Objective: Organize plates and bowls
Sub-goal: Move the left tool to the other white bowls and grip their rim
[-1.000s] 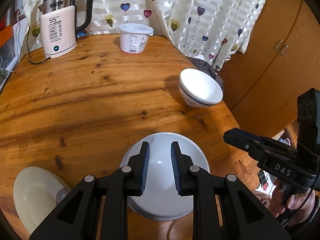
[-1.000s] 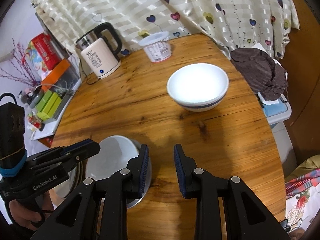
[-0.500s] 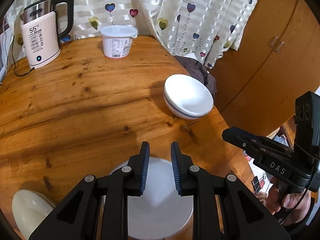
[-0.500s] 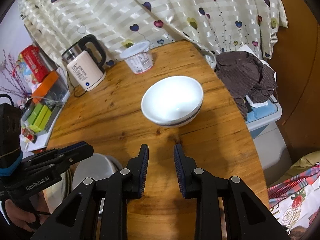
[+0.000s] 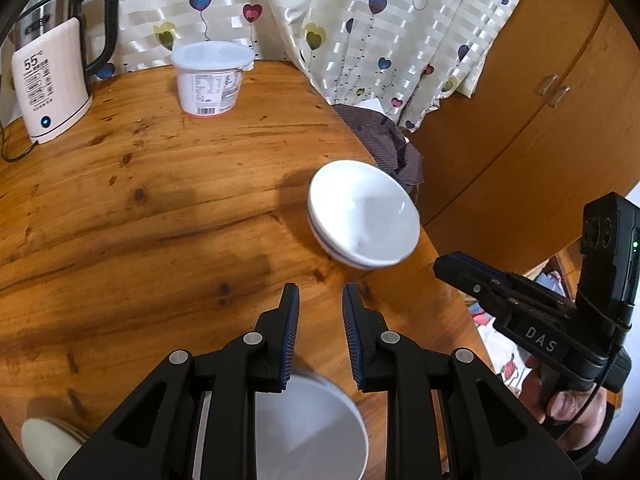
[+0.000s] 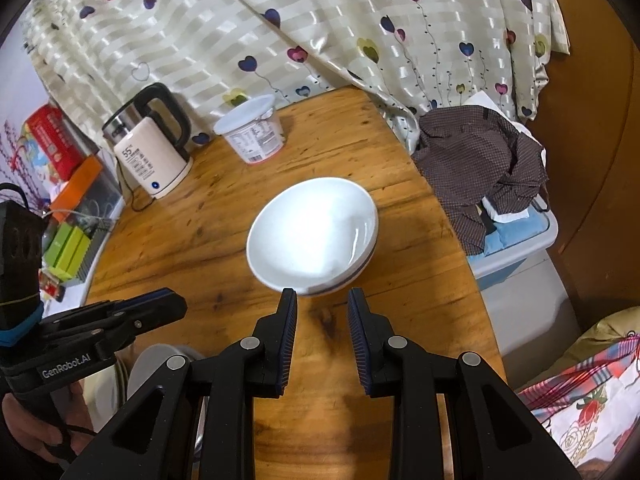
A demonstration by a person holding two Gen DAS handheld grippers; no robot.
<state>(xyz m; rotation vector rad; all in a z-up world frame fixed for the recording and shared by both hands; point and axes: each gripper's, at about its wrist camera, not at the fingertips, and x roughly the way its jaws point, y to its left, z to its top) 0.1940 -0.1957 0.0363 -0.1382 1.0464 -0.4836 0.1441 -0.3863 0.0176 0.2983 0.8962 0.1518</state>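
Both the right gripper [image 6: 320, 316] and left gripper [image 5: 318, 312] are narrowly parted and empty, so the white blue-banded ceramic bowl [image 6: 312, 236] remains unstacked on the round wooden worktop [image 6: 224, 216], apart from the grey-white bowl [image 5: 308, 432].

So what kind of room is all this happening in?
Most likely a lived-in home, a dining corner. A round wooden table holds an electric kettle and a white bowl, a heart-print curtain hangs behind, and clothes are heaped on a storage bin beside it.
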